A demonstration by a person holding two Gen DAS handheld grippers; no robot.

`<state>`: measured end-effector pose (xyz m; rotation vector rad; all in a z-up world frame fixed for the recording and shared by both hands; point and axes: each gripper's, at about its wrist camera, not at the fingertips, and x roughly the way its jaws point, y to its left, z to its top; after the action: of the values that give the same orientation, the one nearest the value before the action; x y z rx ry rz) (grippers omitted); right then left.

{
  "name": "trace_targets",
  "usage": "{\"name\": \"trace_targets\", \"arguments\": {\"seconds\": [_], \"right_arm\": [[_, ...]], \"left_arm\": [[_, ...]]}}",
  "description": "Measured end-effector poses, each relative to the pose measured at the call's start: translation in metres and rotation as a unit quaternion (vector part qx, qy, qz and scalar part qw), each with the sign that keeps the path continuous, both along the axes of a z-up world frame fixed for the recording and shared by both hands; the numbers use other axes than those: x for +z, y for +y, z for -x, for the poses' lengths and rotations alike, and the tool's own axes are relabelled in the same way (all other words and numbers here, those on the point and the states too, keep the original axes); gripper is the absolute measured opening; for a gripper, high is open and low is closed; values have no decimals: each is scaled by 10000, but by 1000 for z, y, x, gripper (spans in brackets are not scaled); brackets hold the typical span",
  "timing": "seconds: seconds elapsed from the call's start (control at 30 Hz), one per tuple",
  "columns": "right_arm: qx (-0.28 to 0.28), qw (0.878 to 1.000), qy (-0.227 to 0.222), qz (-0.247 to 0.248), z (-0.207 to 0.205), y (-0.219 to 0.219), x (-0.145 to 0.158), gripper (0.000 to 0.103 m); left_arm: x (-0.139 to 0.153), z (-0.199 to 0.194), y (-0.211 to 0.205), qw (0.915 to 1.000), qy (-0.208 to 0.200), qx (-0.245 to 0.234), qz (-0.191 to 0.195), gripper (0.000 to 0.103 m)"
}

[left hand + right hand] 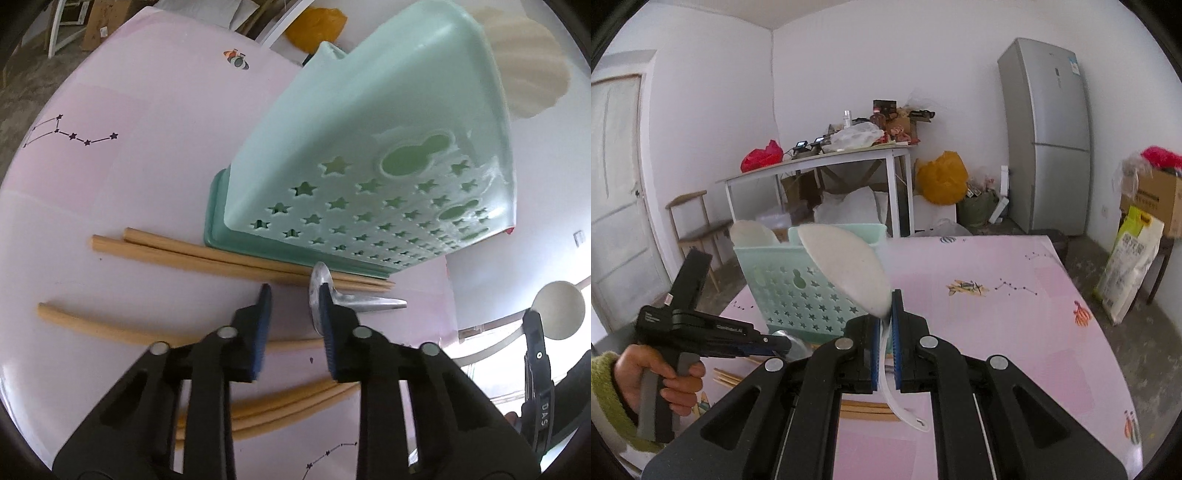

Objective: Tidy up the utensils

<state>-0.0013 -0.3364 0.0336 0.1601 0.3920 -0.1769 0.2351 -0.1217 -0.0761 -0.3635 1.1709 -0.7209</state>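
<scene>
Early stage, I'd say: one white scoop (524,62) already stands in the mint caddy (369,147), while chopsticks (221,258) and a metal spoon (354,301) lie loose on the pink table (110,184). Left gripper (295,325) wide open, holding nothing, right fingertip against the spoon. Right gripper (885,350) clamped tight on a white rice paddle (846,266), held up near the caddy.

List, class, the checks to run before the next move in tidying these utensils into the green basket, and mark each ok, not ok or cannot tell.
1. Right hand-held gripper shut on the white rice paddle: ok.
2. Left hand-held gripper open: ok.
3. Metal spoon between the left fingers: not ok, it lies beside one finger.
4. Green basket upright on the table: ok.
5. Chopsticks in the basket: not ok.
6. Room inside the basket: cannot tell.
</scene>
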Motion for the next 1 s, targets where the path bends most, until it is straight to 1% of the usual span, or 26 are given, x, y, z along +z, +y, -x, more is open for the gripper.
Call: {"name": "trace_targets", "arguments": {"seconds": [0.13, 0.17, 0.2, 0.23, 0.3, 0.47, 0.57, 0.6, 0.67, 0.7, 0.8, 0.9, 1.0], "right_arm": [[-40, 9999, 24, -147, 0, -6, -4, 6], [-47, 9998, 32, -185, 0, -7, -5, 6], [-52, 9998, 40, -211, 0, -7, -6, 6], [-60, 9997, 45, -225, 2, -8, -7, 6], [-73, 9997, 55, -237, 2, -8, -8, 6], [-93, 9997, 56, -229, 1, -6, -6, 6], [-125, 9997, 46, -199, 1, -6, -5, 6], [-140, 9997, 39, -196, 1, -6, -5, 6], [-165, 9997, 20, -197, 2, -7, -3, 6], [-181, 9996, 4, -200, 2, -7, -3, 6], [-221, 9995, -26, -207, 4, -9, 0, 6], [-235, 9995, -36, -218, 5, -8, 0, 6], [-239, 9994, -43, -227, 6, -8, 1, 6]], "left_arm": [[-3, -3, -1, 10000, 38, 51, 16, 15], [-4, -3, -2, 10000, 36, 57, 17, 12], [-4, -3, -3, 10000, 14, 49, 7, 8], [-4, -2, -3, 10000, -15, 48, 9, 8], [-1, 1, -4, 9999, -122, 39, 75, 4], [17, 14, -6, 9985, -540, 39, 119, 2], [34, 25, -4, 9956, -934, 42, 86, 1], [44, 32, -3, 9932, -1166, 33, 0, 1], [58, 43, -3, 9889, -1482, 25, -126, 1], [68, 50, -1, 9852, -1704, 7, -180, 1], [96, 71, 8, 9754, -2194, -47, -207, 1], [126, 88, 24, 9652, -2612, -92, -93, 1], [172, 107, 50, 9481, -3177, 25, 151, 1]]}}
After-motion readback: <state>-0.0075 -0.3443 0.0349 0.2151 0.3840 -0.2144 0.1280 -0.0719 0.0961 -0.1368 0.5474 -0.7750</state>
